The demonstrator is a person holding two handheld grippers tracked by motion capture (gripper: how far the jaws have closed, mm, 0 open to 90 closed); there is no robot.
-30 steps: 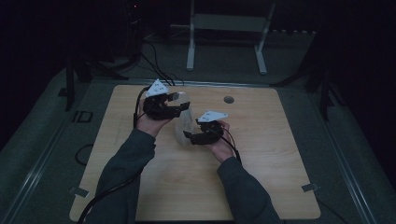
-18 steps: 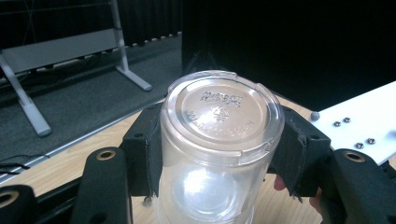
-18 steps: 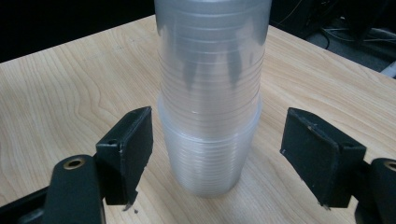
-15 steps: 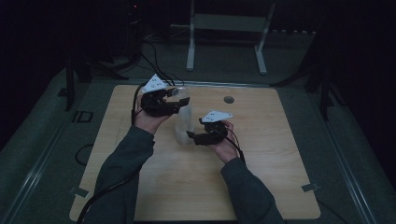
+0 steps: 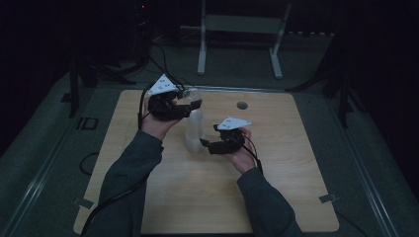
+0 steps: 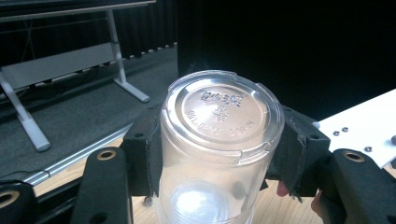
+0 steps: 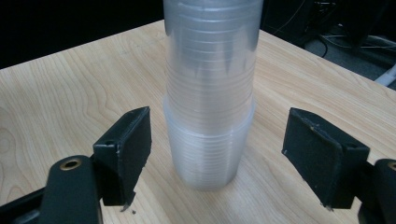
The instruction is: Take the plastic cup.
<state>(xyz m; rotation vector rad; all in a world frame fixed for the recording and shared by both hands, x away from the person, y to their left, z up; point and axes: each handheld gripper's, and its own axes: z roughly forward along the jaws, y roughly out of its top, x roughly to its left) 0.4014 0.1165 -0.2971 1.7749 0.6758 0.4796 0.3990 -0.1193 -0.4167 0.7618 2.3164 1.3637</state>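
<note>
A stack of clear plastic cups [image 5: 194,133] stands upside down, long axis upright, near the middle of the wooden counter [image 5: 276,197], toward its far edge. The left tool [image 5: 190,104] clamps the top cup [image 6: 219,140], whose embossed base faces up in the left gripper view. The right tool [image 5: 203,144] has just been opening; its pads [image 7: 126,149] stand clear either side of the stack's foot. Dark room, grey floor.
</note>
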